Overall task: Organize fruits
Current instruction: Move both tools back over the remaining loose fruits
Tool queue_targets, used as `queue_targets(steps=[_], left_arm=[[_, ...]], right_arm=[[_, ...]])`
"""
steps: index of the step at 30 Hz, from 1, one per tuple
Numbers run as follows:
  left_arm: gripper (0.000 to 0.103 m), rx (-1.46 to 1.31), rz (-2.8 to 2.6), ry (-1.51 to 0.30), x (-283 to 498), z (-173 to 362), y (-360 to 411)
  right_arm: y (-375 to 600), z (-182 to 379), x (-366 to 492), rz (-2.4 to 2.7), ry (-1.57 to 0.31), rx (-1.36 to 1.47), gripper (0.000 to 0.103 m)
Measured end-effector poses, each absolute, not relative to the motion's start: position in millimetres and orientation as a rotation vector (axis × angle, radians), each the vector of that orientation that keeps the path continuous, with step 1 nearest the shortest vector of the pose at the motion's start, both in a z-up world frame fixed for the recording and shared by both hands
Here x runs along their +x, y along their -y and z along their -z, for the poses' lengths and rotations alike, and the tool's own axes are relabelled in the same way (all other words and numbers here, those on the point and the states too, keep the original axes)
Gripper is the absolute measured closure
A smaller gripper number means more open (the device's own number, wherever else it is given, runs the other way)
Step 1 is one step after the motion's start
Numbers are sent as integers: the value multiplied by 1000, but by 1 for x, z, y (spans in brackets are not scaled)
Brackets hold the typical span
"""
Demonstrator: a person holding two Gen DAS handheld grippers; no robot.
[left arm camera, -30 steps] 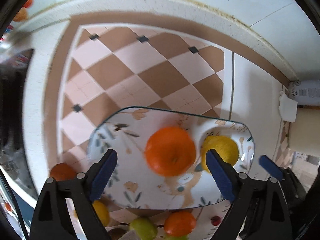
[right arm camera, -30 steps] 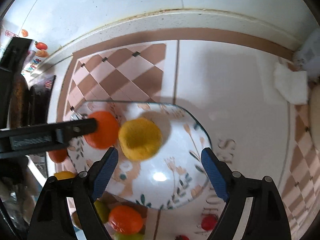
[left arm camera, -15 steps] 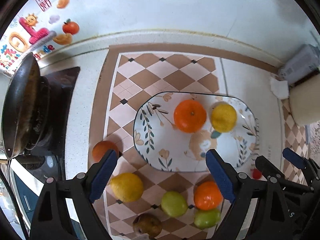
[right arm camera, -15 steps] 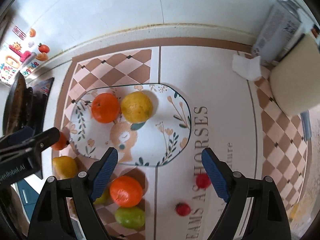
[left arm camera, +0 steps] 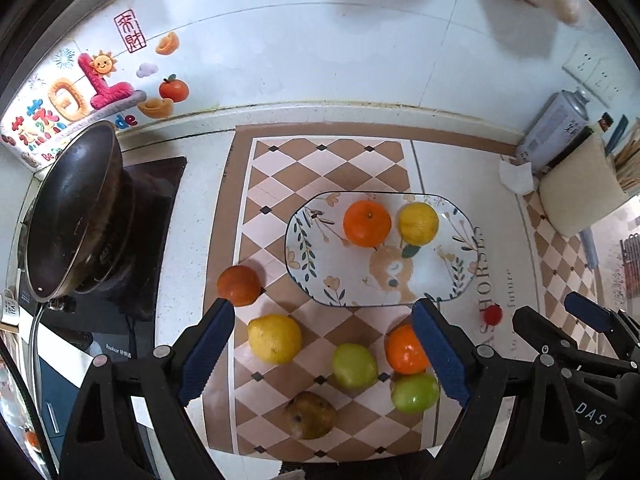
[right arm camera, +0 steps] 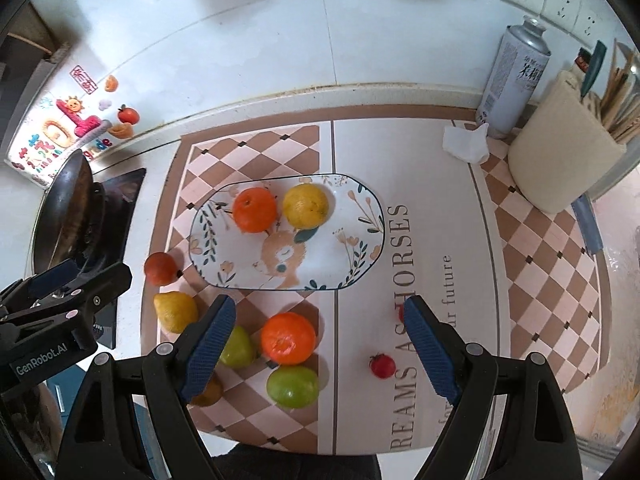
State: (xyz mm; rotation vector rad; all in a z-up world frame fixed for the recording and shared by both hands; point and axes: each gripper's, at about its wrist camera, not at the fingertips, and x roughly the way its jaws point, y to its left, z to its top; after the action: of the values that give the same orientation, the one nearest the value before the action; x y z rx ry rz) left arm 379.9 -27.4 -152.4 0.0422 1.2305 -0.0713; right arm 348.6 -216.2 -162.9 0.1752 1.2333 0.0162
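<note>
Right now the plate (left arm camera: 298, 256) sits on the checked mat (left arm camera: 276, 184) on the surface, w/ an orange (left arm camera: 367, 223) and a yellow citrus (left arm camera: 418, 223) side by side on its far half, near touching. Rest of the fruit lies off the plate on the mat's near part: a darker orange (left arm camera: 239, 285) just beside the plate's left rim, a lemon (left arm camera: 274, 338) nearer the camera, a green fruit (left arm camera: 355, 365), another orange (left arm camera: 405, 349) touching a second green fruit (left arm camera: 415, 392), and a brownish pear (left arm camera: 310, 415) nearest of all. Two small red fruits (right arm camera: 382, 365) lie on the lettered mat (right arm camera: 404, 208) to the right, apart from the others.

Left tool (left arm camera: 322, 350) hangs above the loose fruit, pointing steeply down, jaws wide apart, nothing between the pads. Right tool (right arm camera: 316, 346) is likewise spread wide and holds nothing; it's just beside the left one.

Further out: a dark wok (left arm camera: 70, 216) on the hob at left, a spray can (right arm camera: 514, 80) and a crumpled tissue (right arm camera: 466, 142) at the far right by the wall.
</note>
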Motion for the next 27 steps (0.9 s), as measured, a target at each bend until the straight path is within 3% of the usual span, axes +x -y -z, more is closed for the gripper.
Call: queue_targets(steps=[15,18,27], left_arm=[[12,-28,101,-1199,341,120,7],[4,-1,85,-1240,340,136,5],[4,11,34,-1458,326,225,-9]], right_arm=[[212,138,306,-51,-1205,246,15],[209,166,304,-72,-1272,269,15],[196,282,307,-143,-1515,341,15]])
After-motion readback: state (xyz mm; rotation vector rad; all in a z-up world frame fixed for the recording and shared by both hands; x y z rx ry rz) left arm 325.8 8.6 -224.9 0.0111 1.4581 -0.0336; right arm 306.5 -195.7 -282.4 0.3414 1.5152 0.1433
